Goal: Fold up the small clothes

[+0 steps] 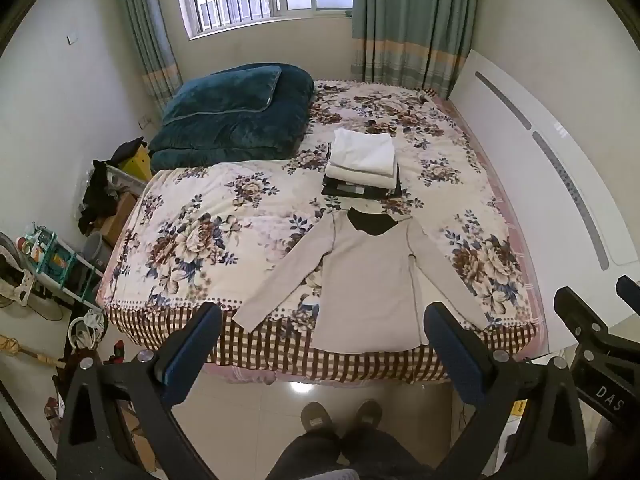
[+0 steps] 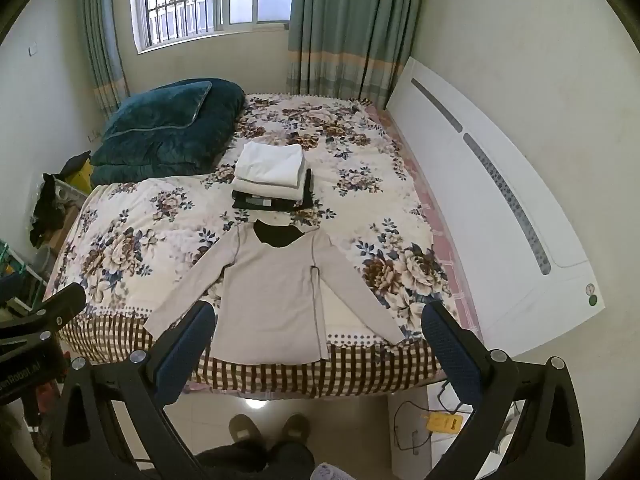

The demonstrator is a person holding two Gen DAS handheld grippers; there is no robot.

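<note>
A light grey long-sleeved shirt [image 1: 366, 280] lies flat and spread out near the foot of the floral bed [image 1: 208, 240], sleeves splayed, hem at the bed's edge. It also shows in the right wrist view [image 2: 272, 292]. Behind it sits a stack of folded clothes [image 1: 362, 164], white on top, dark below, also in the right wrist view [image 2: 270, 178]. My left gripper [image 1: 322, 320] is open and empty, held back from the bed above the floor. My right gripper [image 2: 318, 320] is open and empty too, beside the left one.
A folded teal quilt [image 1: 232, 116] lies at the bed's far left. A white headboard [image 2: 480, 200] runs along the right side. Clutter and shelves [image 1: 52, 256] stand on the floor at left. The person's slippered feet [image 1: 340, 420] are on the tiles below.
</note>
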